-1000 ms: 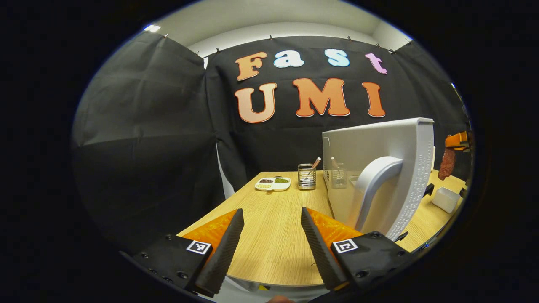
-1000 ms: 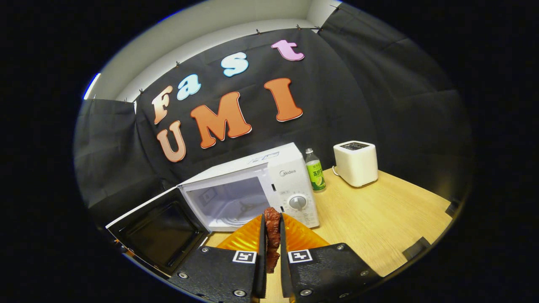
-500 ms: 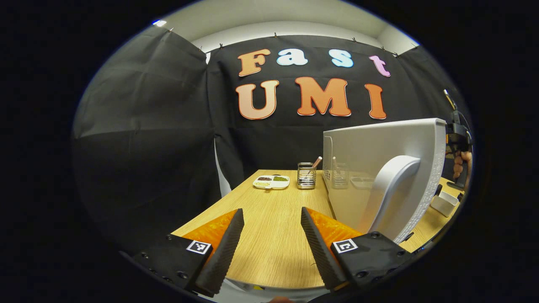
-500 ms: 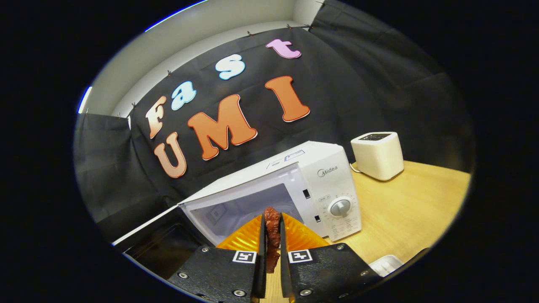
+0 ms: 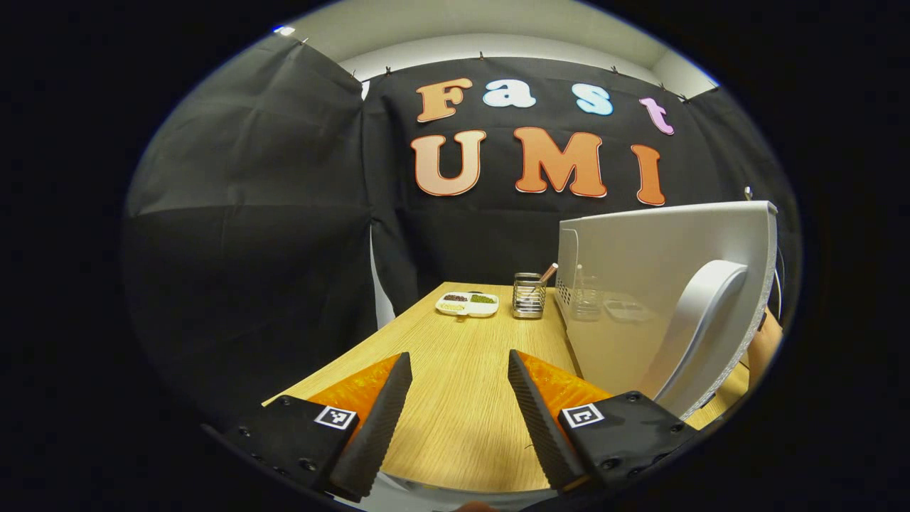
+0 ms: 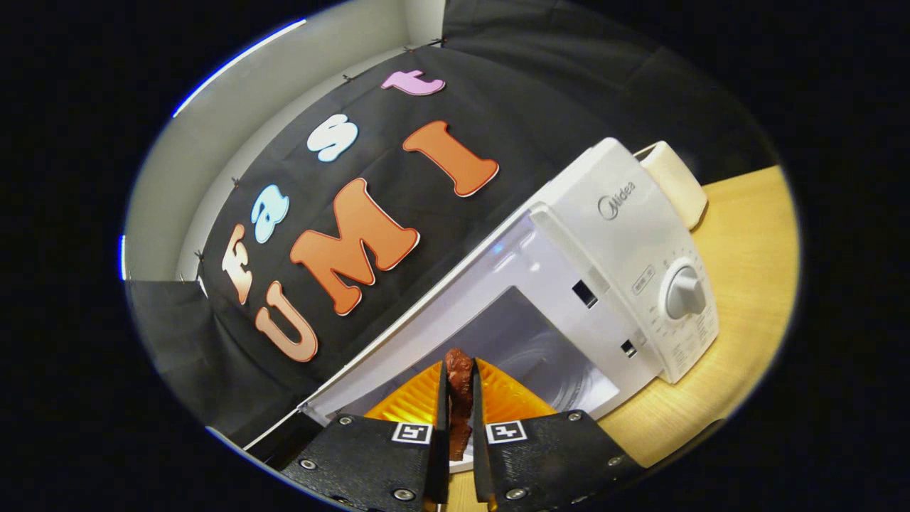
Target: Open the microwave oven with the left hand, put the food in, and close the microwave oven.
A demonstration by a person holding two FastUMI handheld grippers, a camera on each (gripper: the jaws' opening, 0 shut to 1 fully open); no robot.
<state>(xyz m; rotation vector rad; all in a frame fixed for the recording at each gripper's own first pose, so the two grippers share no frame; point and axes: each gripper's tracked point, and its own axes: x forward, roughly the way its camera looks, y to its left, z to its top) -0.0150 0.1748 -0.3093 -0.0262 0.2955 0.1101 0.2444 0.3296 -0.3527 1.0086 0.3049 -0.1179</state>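
The white microwave point(image 6: 625, 235) stands open, its pale cavity point(image 6: 526, 348) facing me in the right gripper view. My right gripper point(image 6: 459, 398) is shut on a dark reddish-brown piece of food point(image 6: 459, 380), which it holds just in front of the cavity mouth. In the left gripper view the swung-out door point(image 5: 654, 277) with its curved white handle point(image 5: 700, 320) stands close on the right. My left gripper point(image 5: 455, 384) hangs open over the wooden table point(image 5: 455, 355), to the left of the door, with nothing between its fingers.
A divided white dish point(image 5: 467, 304) with dark bits and a metal mesh holder point(image 5: 528, 294) with a stick sit at the table's far end. A white toaster point(image 6: 675, 181) stands behind the microwave. A hand point(image 5: 764, 348) shows past the door's right edge.
My right gripper has tilted and moved in toward the microwave, bringing the food up to the cavity mouth. The left gripper stays open and has shifted a little; the door looks nearer and larger.
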